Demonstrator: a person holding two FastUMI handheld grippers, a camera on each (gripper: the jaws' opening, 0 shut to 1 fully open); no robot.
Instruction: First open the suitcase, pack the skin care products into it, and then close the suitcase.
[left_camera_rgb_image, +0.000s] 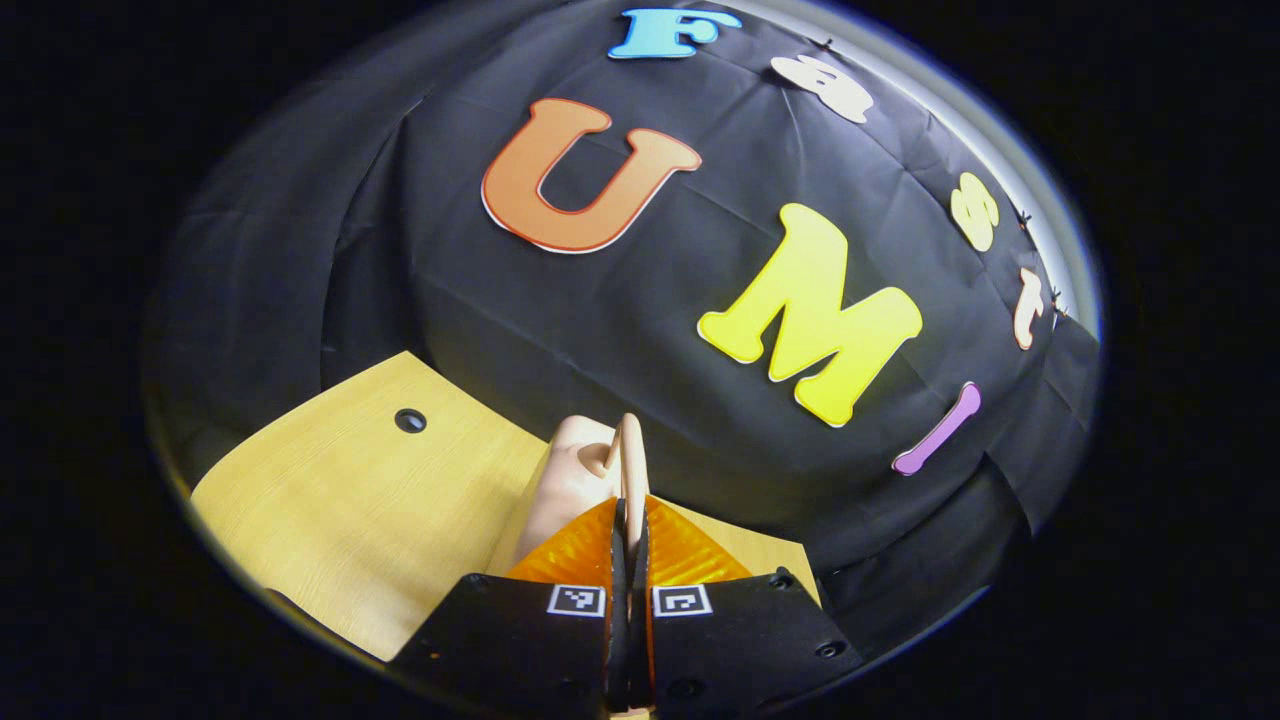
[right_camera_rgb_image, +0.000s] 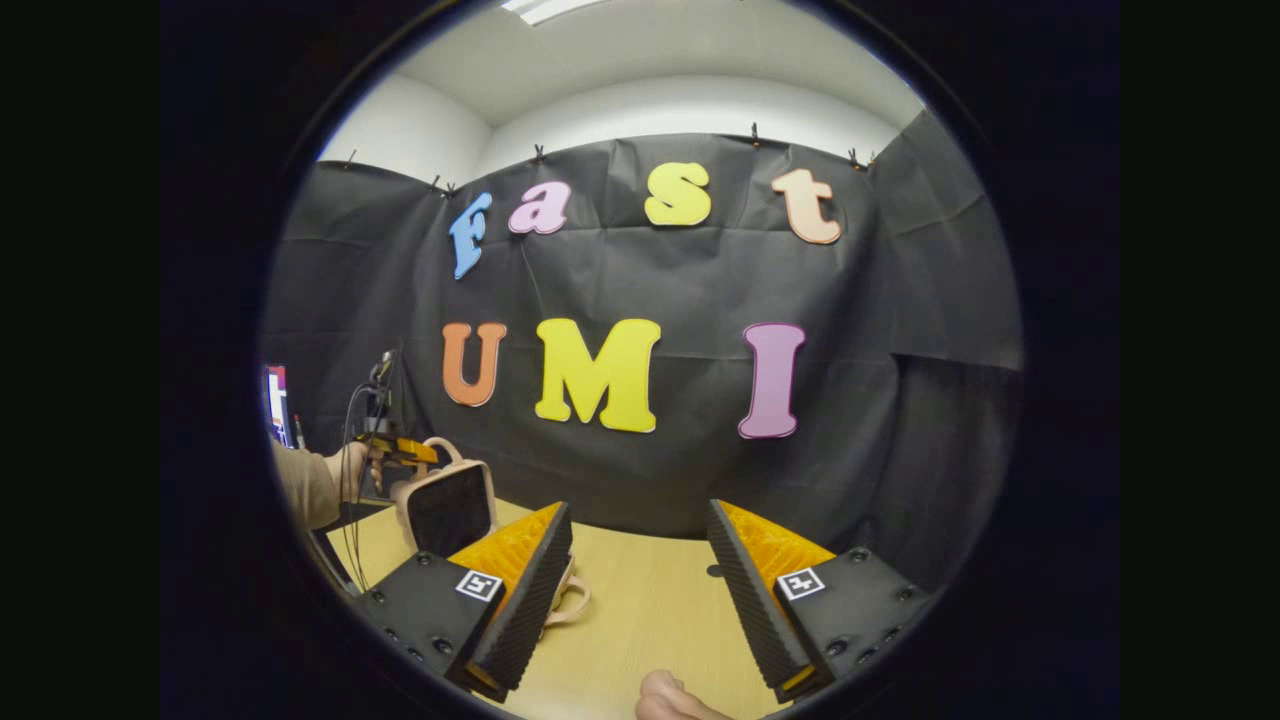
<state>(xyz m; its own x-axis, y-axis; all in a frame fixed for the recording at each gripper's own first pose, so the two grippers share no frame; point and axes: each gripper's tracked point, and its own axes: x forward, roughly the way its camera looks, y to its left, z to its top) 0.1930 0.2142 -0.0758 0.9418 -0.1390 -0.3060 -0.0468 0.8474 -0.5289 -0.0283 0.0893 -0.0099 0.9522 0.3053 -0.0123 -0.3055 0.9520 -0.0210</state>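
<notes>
Left gripper (left_camera_rgb_image: 628, 540): fingers pressed together on the thin raised edge of the suitcase lid (left_camera_rgb_image: 630, 465), above the wooden table (left_camera_rgb_image: 350, 500). Right gripper (right_camera_rgb_image: 640, 590): fingers spread wide, holding nothing, low over the table. Suitcase (right_camera_rgb_image: 450, 505): pink, lid upright, standing on the table beyond the right gripper's left finger, held by the left gripper in a hand (right_camera_rgb_image: 352, 470).

The suitcase (right_camera_rgb_image: 450, 505) base is seemingly hidden behind the tongs (right_camera_rgb_image: 640, 590).
</notes>
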